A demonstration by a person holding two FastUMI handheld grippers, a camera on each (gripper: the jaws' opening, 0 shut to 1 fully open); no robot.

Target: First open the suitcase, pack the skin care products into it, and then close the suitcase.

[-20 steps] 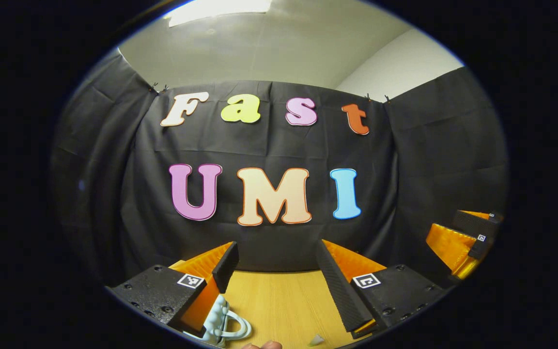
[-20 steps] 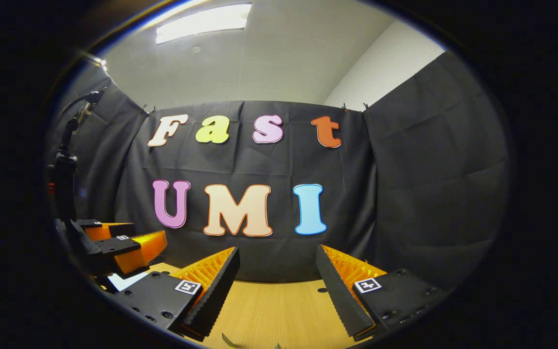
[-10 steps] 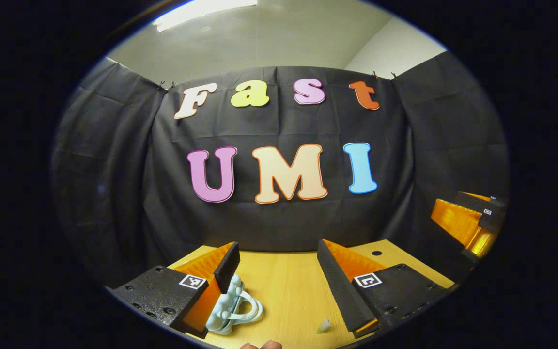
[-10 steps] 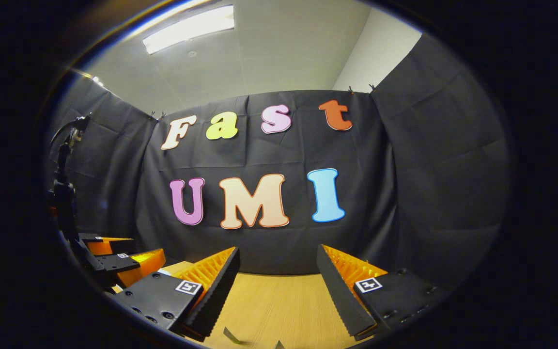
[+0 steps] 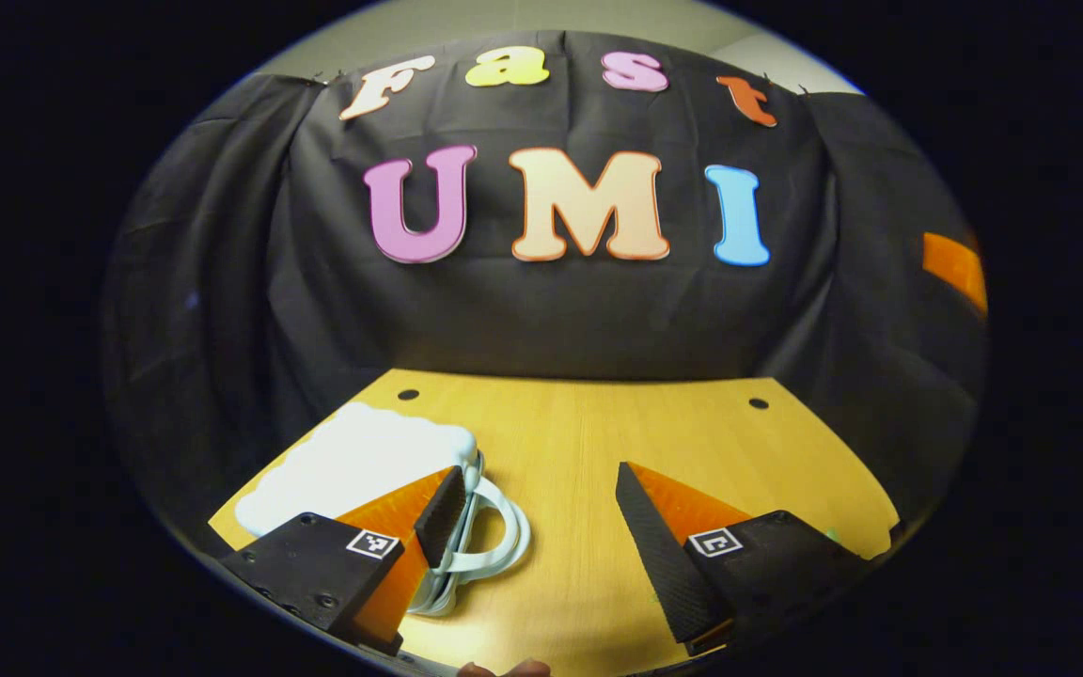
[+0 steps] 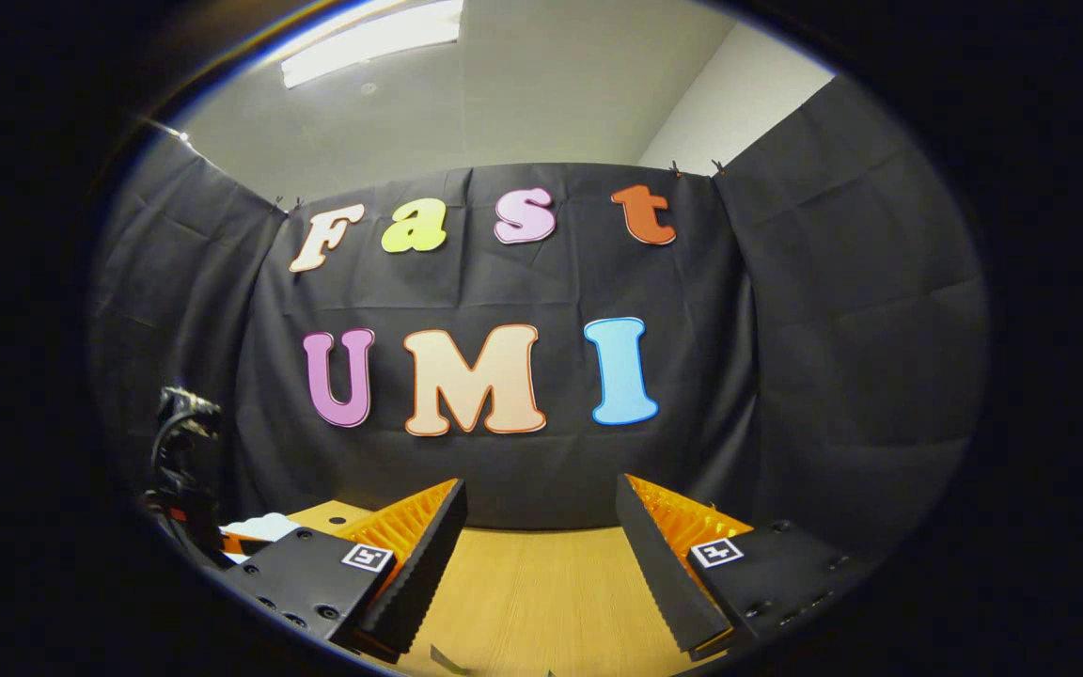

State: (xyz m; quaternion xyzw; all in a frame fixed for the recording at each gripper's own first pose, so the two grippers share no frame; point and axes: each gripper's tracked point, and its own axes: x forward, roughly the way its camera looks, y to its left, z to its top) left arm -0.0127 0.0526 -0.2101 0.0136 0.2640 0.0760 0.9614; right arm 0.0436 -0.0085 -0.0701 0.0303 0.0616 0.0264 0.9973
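In the left gripper view, the suitcase (image 5: 363, 461) lies on the wooden table (image 5: 654, 432) just ahead of and to the left of the left gripper (image 5: 537, 522). It is a small pale case with a scalloped, cloud-like outline and a smooth matte top. Its lid is down, so any contents cannot be seen. A pale blue-green loop handle (image 5: 494, 536) projects from its near edge into the gap between the fingers, close beside the left finger (image 5: 438, 517); contact cannot be confirmed. The left gripper's fingers are spread wide with nothing pinched between them. The finger faces are ribbed, and each finger block carries a square printed marker. The table is light wood-grain laminate with two small round holes near its far edge. A fingertip (image 5: 504, 669) of the person shows at the bottom edge.

In the right gripper view, a white scalloped edge of the suitcase (image 6: 259, 527) shows far to the left of the right gripper (image 6: 541, 555), beyond its left finger block. Dark cabling (image 6: 180, 442) stands above that. The right gripper's fingers are likewise spread wide over bare table (image 6: 541, 583), holding nothing. Their inner faces are serrated, backed by ridged wedges.
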